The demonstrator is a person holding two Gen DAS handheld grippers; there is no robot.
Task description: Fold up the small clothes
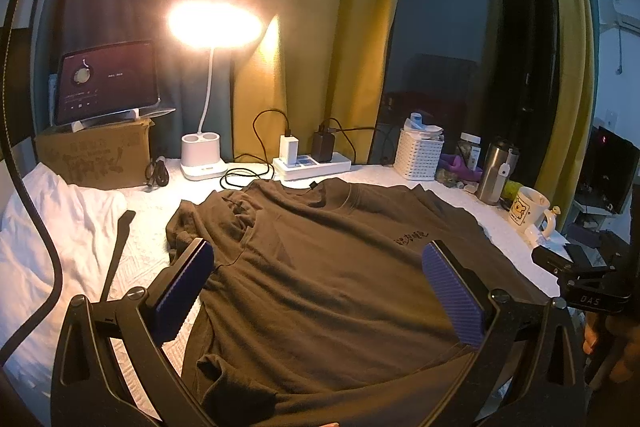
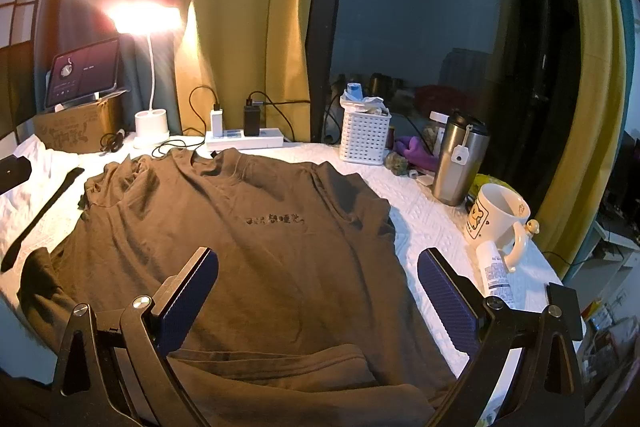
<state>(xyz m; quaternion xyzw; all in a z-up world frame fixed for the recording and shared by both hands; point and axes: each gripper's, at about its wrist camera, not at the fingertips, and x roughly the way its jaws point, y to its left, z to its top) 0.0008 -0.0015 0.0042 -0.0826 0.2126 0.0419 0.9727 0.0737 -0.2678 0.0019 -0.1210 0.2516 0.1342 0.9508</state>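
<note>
The left tongs [image 1: 318,283] hang wide apart right over the brown shirt [image 1: 332,267], and nothing is between their blue pads [image 1: 184,291]. The right tongs [image 2: 318,297] are spread wide too and hold nothing. One pad is over the shirt and the other is over the white table [image 2: 424,211]. The shirt lies flat in the middle of the table, front side up, with its neck by the power strip [image 2: 244,139]. Its bottom edge is bunched up near the tongs. A lit lamp [image 1: 214,25] glows at the back. A mug [image 2: 498,217] and a steel cup [image 2: 458,159] stand to the right.
</note>
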